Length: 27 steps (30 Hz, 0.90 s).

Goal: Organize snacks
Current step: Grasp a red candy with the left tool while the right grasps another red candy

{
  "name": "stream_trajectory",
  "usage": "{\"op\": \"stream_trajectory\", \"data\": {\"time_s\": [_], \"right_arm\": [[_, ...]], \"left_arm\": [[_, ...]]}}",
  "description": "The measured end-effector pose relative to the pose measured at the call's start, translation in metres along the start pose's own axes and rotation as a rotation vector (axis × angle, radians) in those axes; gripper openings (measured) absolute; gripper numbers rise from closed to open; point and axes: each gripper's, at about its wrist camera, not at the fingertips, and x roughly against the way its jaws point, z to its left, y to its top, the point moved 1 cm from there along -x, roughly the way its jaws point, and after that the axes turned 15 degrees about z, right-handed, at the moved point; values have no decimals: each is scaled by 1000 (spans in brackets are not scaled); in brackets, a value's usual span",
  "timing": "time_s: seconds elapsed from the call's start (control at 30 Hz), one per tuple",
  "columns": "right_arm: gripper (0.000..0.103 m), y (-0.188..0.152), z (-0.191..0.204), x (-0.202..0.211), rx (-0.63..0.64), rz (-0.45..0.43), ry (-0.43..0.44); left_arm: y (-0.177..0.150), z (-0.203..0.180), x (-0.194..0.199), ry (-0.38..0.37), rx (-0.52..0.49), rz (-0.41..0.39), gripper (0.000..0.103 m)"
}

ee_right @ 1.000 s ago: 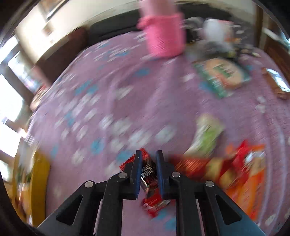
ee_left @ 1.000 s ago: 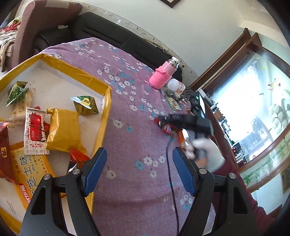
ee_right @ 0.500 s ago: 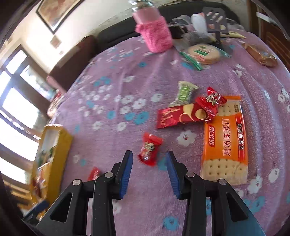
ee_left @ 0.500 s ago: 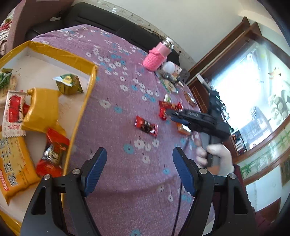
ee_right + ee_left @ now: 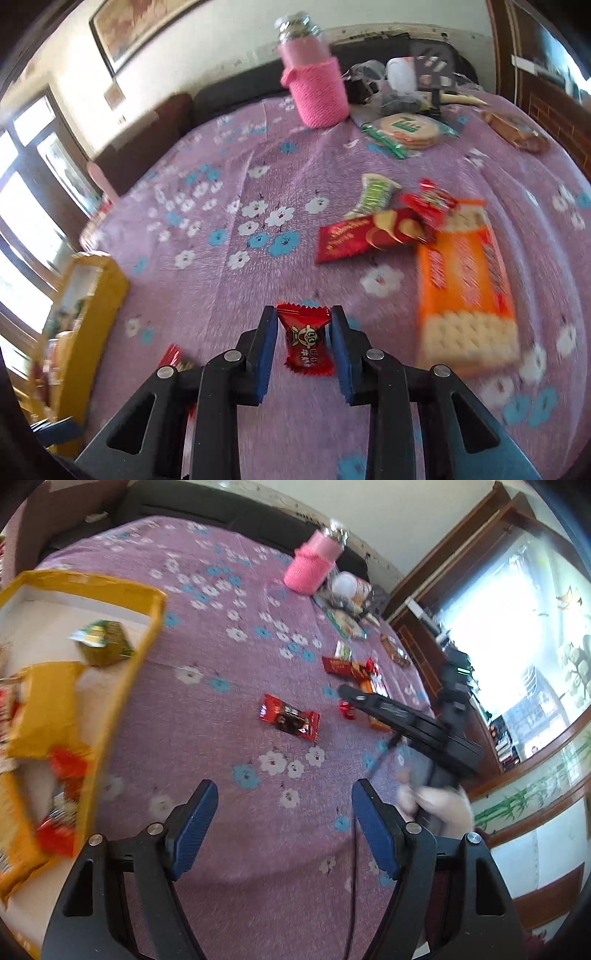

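Right gripper [image 5: 303, 341] closing around our small red candy [image 5: 306, 341], not yet pinched; left gripper [image 5: 284, 827] hangs open, empty. Next: clamp, carry to the yellow box [image 5: 122, 686].

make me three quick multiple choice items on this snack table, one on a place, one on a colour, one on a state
1. Where does the small red candy lie?
A. between the right gripper's fingers
B. inside the yellow tray
C. on the orange cracker pack

2. What colour is the knitted sleeve on the bottle?
A. green
B. pink
C. white

3. How is the left gripper?
A. shut on a packet
B. shut on nothing
C. open, with nothing in it

Answers:
1 A, the candy sits on the cloth between the closing jaws.
2 B, the sleeve is plainly pink.
3 C, only tablecloth shows between its fingers.
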Motion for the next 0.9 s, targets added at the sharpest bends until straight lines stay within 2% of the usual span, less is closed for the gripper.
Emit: {"op": "stream_trajectory", "data": {"time_s": [0.13, 0.2, 0.3, 0.37, 0.43, 0.57, 0.6, 0.63, 0.67, 0.73, 0.9], "right_arm": [[30, -11, -24, 16, -68, -56, 76], [30, -11, -34, 16, -96, -55, 113], [30, -8, -41, 13, -121, -36, 155], [30, -9, -43, 15, -126, -31, 173], [30, -9, -42, 18, -128, -35, 186], [30, -8, -44, 22, -133, -51, 196], [30, -7, -45, 24, -136, -54, 203], [30, -7, -45, 24, -137, -57, 205], [30, -7, -45, 25, -136, -60, 204], [30, -6, -44, 25, -133, -63, 202], [30, -7, -40, 25, -116, -63, 189]], "left_arm": [[21, -4, -43, 18, 5, 72, 72], [31, -11, -47, 33, -8, 37, 71], [49, -22, -58, 29, -16, 49, 70], [58, -29, -68, 75, -36, 54, 69], [65, -41, -78, 150, -85, 34, 62], [66, -69, -99, 365, -233, 17, 50], [63, -74, -103, 404, -271, 12, 42], [61, -76, -105, 415, -293, 10, 30], [62, -75, -103, 411, -297, 11, 24], [65, -70, -98, 377, -278, 11, 22], [63, -61, -76, 350, -233, -27, 22]]}}
